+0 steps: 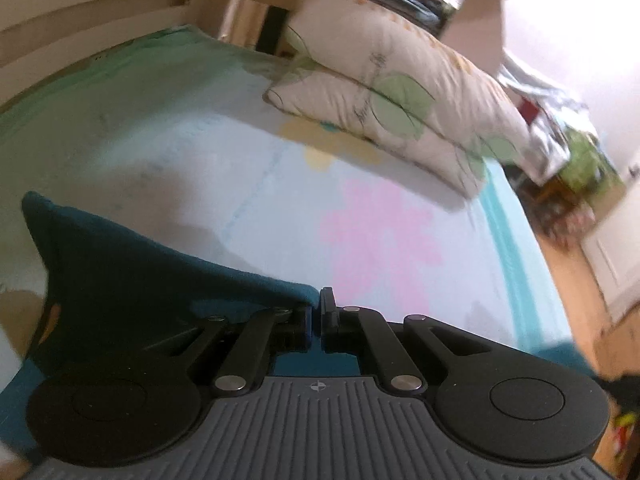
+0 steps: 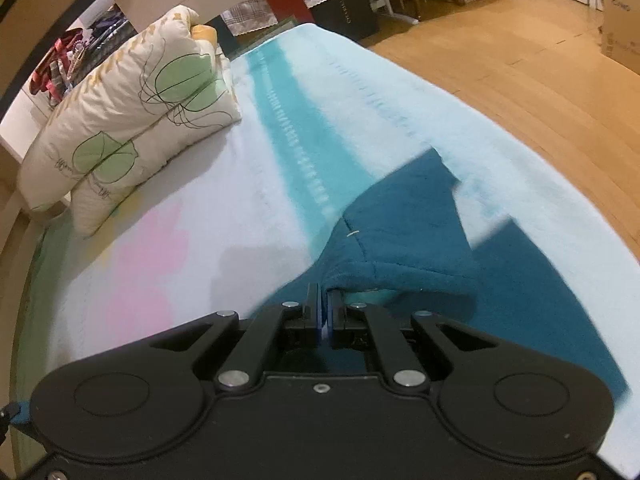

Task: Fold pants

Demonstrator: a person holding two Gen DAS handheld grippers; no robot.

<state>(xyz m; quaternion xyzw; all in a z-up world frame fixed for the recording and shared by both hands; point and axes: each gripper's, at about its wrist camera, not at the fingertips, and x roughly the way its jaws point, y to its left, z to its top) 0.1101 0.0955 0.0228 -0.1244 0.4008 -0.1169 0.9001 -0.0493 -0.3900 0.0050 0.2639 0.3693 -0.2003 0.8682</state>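
The dark teal pants lie on a pale blanket on a bed. In the left wrist view my left gripper is shut on a raised edge of the pants, with the cloth spreading to the left. In the right wrist view my right gripper is shut on a lifted fold of the pants, which stretch forward and to the right toward the bed's edge. The parts of the pants under both grippers are hidden.
A folded cream quilt with green leaf print sits at the far side of the bed. A wooden headboard stands at the far left. The wooden floor lies beyond the bed's right edge, with a cardboard box.
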